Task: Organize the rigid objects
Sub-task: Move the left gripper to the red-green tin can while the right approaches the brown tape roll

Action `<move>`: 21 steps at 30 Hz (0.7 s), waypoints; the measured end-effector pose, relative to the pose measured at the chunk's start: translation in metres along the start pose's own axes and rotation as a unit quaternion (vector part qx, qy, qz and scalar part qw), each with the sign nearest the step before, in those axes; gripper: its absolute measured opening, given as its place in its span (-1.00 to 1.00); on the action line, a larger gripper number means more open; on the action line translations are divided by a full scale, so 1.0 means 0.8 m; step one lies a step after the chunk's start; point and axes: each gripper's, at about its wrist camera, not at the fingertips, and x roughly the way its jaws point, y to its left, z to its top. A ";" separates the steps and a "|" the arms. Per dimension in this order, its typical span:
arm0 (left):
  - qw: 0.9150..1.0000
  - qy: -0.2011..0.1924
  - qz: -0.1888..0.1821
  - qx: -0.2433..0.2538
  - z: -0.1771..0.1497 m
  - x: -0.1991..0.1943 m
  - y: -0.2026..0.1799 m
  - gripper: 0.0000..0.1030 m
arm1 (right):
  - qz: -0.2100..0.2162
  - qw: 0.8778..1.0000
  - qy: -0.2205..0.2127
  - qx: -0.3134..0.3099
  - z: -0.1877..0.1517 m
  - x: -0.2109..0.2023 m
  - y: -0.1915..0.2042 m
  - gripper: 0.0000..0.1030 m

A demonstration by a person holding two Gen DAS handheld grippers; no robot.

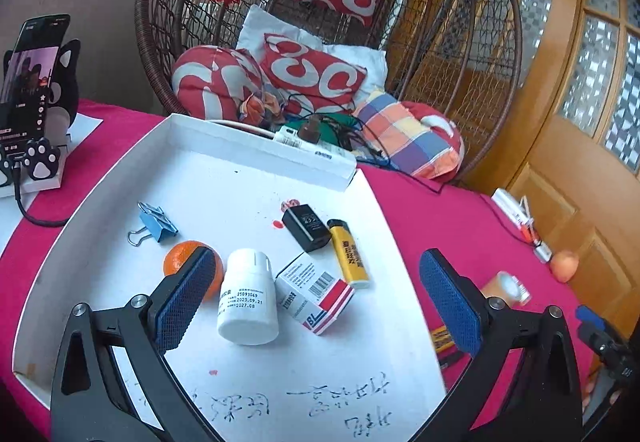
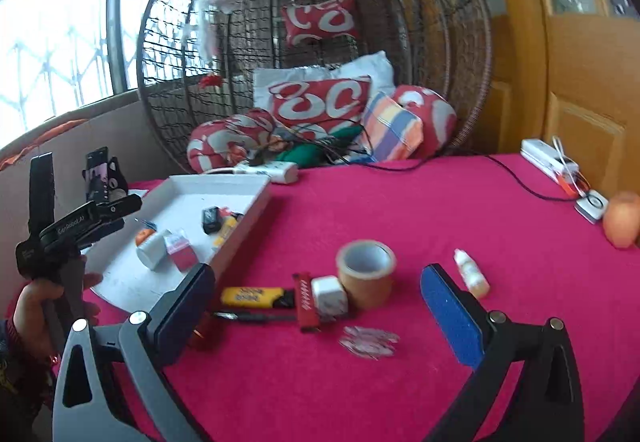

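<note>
Mid-sort, looks like, between a drop-off and the next pickup; left gripper (image 1: pixel 316 298) spread wide over the white tray (image 1: pixel 256 145), nothing pinched, white pill bottle (image 1: pixel 249 296) and small medicine box (image 1: pixel 316 296) lying free between the pads; also in the tray: an orange (image 1: pixel 180 262), a blue binder clip (image 1: pixel 154 228), a black charger (image 1: pixel 306 226) and a yellow lighter (image 1: pixel 349 260).

Right gripper (image 2: pixel 316 316) wide open too and empty, aimed at the leftovers on the pink tablecloth (image 2: pixel 440 209): tape roll (image 2: pixel 366 272), white cube (image 2: pixel 330 296) touching it, red flat piece (image 2: pixel 307 302) just beside the cube, a second yellow lighter (image 2: pixel 250 298), a dark pen (image 2: pixel 256 318), a small dropper bottle (image 2: pixel 472 274) and a crumpled clear wrapper (image 2: pixel 368 342).

Probably next: drop the right one onto a single item from that cluster, likely cube or tape roll since dead ahead; tricky bit = things packed tight, so need to come in straight, straddle only 1 piece without nudging neighbours, close firmly, then carry over the tray wall.
</note>
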 end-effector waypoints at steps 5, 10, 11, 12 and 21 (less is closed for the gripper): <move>0.999 0.031 0.016 0.021 -0.001 0.029 -0.001 0.99 | -0.037 0.995 0.041 0.084 -0.029 0.002 -0.068 1.00; 0.996 0.053 0.006 0.069 -0.004 0.034 -0.010 0.99 | -0.053 0.991 0.054 0.112 -0.038 0.006 -0.084 1.00; 0.995 0.053 0.011 0.083 -0.005 0.032 -0.011 0.99 | -0.054 0.991 0.057 0.112 -0.039 0.008 -0.083 1.00; 0.994 0.049 0.017 0.093 -0.006 0.029 -0.010 0.99 | -0.055 0.990 0.062 0.111 -0.042 0.009 -0.083 1.00; 0.996 0.060 0.046 0.055 0.008 0.012 0.058 0.99 | -0.066 0.986 0.110 0.102 -0.058 0.032 -0.081 1.00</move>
